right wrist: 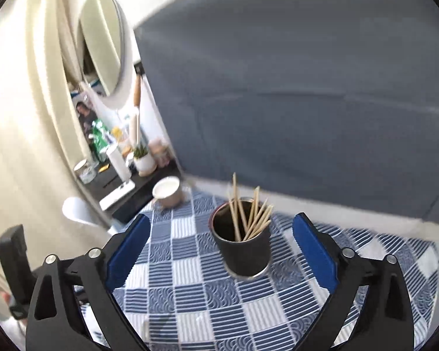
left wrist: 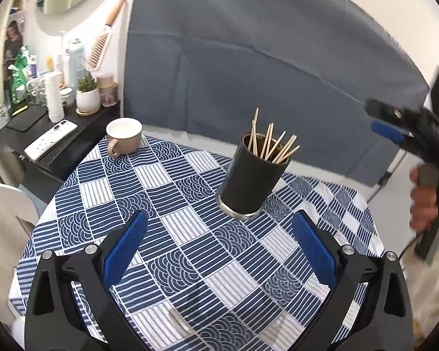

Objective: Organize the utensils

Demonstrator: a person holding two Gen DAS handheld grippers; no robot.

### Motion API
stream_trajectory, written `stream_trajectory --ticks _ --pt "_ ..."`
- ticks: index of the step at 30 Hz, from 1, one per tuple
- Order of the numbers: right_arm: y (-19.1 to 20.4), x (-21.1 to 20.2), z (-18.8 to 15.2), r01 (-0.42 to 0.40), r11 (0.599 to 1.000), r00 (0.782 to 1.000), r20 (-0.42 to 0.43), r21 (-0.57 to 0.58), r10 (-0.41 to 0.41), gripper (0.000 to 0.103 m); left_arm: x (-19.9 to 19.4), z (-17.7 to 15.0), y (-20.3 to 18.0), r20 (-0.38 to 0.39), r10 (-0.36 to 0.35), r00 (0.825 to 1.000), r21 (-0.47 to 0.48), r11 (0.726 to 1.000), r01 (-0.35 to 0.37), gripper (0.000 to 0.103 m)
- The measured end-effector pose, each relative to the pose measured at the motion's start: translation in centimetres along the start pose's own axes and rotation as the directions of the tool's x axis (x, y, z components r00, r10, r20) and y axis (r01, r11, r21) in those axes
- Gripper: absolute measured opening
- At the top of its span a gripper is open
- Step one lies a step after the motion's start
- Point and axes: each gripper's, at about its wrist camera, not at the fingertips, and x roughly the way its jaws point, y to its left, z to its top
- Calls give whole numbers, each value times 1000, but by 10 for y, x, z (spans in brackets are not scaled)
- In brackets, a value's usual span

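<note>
Blue-and-white patterned cloth covers the worktop [left wrist: 190,234] where the tall black metal cup [left wrist: 250,181] of wooden chopsticks [left wrist: 273,146] stands upright, and either wide-open, empty tool, left tool [left wrist: 219,251] or right tool [right wrist: 219,251], could tip it by brushing the protruding sticks.

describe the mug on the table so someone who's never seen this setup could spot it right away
Start at the round table with the blue and white patterned cloth. At its far left edge, next to the dark side shelf, stands the mug. It is squat and beige with a white inside and a handle, unlike the tall black cup full of wooden sticks.
</note>
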Motion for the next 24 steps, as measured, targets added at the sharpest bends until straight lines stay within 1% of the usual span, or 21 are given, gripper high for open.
stream_trajectory --ticks 1,4,7,9,11,12,14,16,18,20,21,22,24 --pt "3 -12 -6 14 1000 999 29 -11 -14 95 -3 -2 -3 8 6 1000 -2 1000 -6 97" --pt "8 -39 -24 49 999 996 76 -22 -48 95 -12 -10 -14 33 33 999 14 999 -33 97" --pt "14 -62 -48 123 991 988 103 -42 -118 95 -22 -21 -27 67 84 994 32 996 -86 97" --pt "15 -74 -64 148 988 984 111 -47 -142 95 -28 -29 -35 75 108 991 40 993 -111 97" --pt "16 -82 -80 154 987 984 98 -40 -150 95 -34 -38 -44 83 130 988 45 990 -134 97" --pt "15 -84 -90 144 989 987 75 -27 -142 95 -37 -43 -50 84 138 987 50 988 -143 97" --pt "15 -89 -106 128 992 991 30 -2 -128 95 -42 -51 -60 70 128 989 73 988 -133 97" --pt "16 -92 -121 131 991 991 -1 15 -131 95 -48 -61 -72 69 124 990 84 988 -129 97" --pt "18 -95 -136 127 992 992 -27 11 -127 95 -55 -72 -84 79 116 990 101 987 -124 97" --pt "20 -97 -147 109 994 993 -36 6 -109 95 -58 -81 -92 80 114 990 121 985 -123 96" --pt "21 -98 -153 123 992 992 -40 13 -123 95 -59 -86 -94 81 137 987 125 981 -146 97" --pt "20 -98 -158 140 990 989 -48 19 -139 95 -59 -89 -95 73 140 987 131 980 -149 97" --pt "17 -98 -168 152 987 986 -73 50 -148 95 -59 -94 -92 42 127 991 121 984 -131 97"
